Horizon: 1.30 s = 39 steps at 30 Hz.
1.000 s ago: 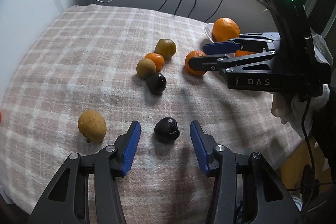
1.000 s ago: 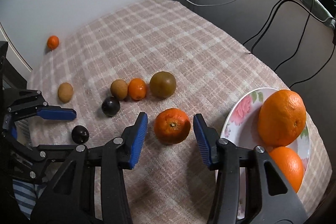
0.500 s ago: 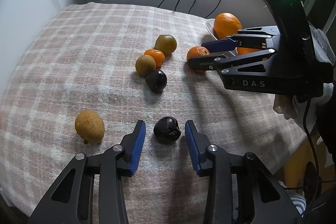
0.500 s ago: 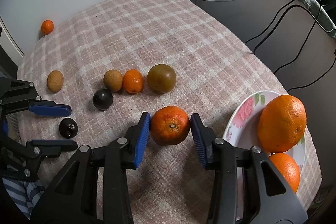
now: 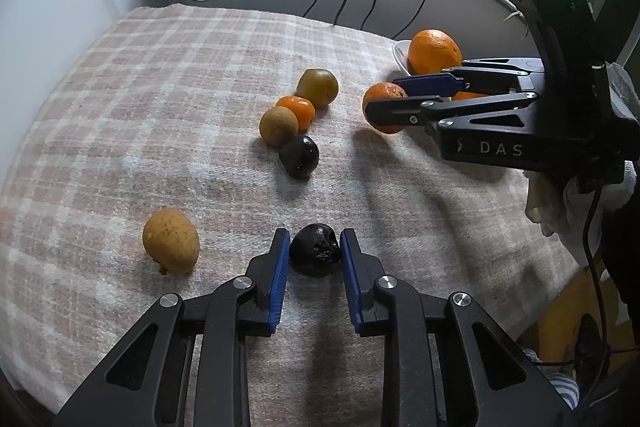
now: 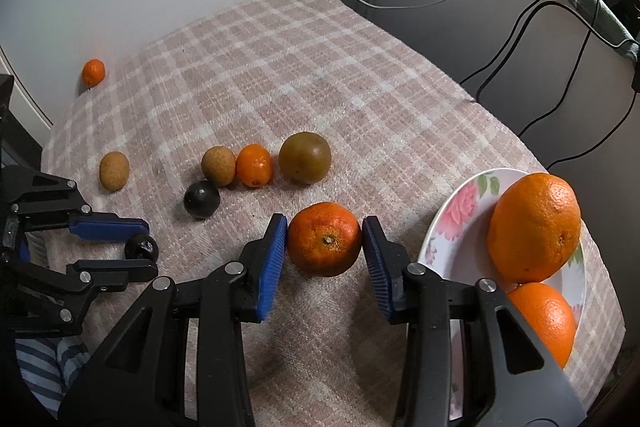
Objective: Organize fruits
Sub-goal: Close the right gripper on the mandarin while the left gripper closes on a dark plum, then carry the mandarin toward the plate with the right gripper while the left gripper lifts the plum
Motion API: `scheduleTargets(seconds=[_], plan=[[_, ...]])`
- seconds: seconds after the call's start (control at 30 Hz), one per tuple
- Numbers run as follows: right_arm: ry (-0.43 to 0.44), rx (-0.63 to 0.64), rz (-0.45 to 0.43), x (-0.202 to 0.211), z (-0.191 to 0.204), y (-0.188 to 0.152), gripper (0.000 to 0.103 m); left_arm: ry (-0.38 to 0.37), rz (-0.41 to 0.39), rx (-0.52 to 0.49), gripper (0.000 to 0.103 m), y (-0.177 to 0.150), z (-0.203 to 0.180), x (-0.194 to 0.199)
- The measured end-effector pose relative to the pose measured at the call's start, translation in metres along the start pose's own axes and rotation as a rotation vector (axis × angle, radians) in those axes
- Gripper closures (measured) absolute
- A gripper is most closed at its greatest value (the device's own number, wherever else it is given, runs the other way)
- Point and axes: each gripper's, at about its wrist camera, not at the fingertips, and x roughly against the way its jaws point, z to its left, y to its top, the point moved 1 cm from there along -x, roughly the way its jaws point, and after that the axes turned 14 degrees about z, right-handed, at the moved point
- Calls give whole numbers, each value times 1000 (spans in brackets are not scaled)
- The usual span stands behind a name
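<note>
A small dark wrinkled fruit (image 5: pixel 316 254) lies on the checked cloth, and my left gripper (image 5: pixel 315 239) is shut on it, both blue pads pressed to its sides. The right wrist view shows that same dark fruit (image 6: pixel 141 247) between the left gripper (image 6: pixel 147 247) fingers. My right gripper (image 6: pixel 325 219) is shut on a mandarin (image 6: pixel 324 241) that rests on the cloth, just left of a flowered plate (image 6: pixel 452 211). From the left wrist view, the right gripper (image 5: pixel 382 95) grips the mandarin (image 5: pixel 382 91) side-on.
Two large oranges (image 6: pixel 534 227) sit on the plate. A row of a brown-green fruit (image 6: pixel 305 163), a small orange (image 6: pixel 254 165), a tan fruit (image 6: pixel 218 166) and a dark one (image 6: pixel 201 199) lies mid-table. A tan oval fruit (image 6: pixel 114 171) and a far small orange (image 6: pixel 93 72) lie left. Cables hang behind.
Both grippers' jaws have come together: the left ones onto the dark fruit, the right ones onto the mandarin. Neither hand nor any fruit has shifted.
</note>
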Motion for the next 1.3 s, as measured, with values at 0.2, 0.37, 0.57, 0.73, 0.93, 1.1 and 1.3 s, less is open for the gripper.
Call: scheduleTargets(seconds=[0.2,0.37,0.57,0.73,0.93,1.1,1.3], plan=[[16,-26,-35,11,-4,-3,63,-15,-6,5,79,0,-2,4],[18,-50,-65,22,-11,-7,63,-30,-20,-6,79,8,-8,7],[20,-86,-108,40,-24,-14,63,-49,-45,-40,79,23,-21,11],[14,-128,-137,54,-41,-23,63,-63,-65,-77,79,36,-37,12],[6,-187,-164,66,-65,-36,63,-76,-84,-115,79,54,-55,10],[-7,-240,-184,75,-88,-48,63,-89,-98,-138,79,70,-68,7],[-28,-312,-200,82,-116,-61,63,-102,-104,-161,79,85,-82,2]])
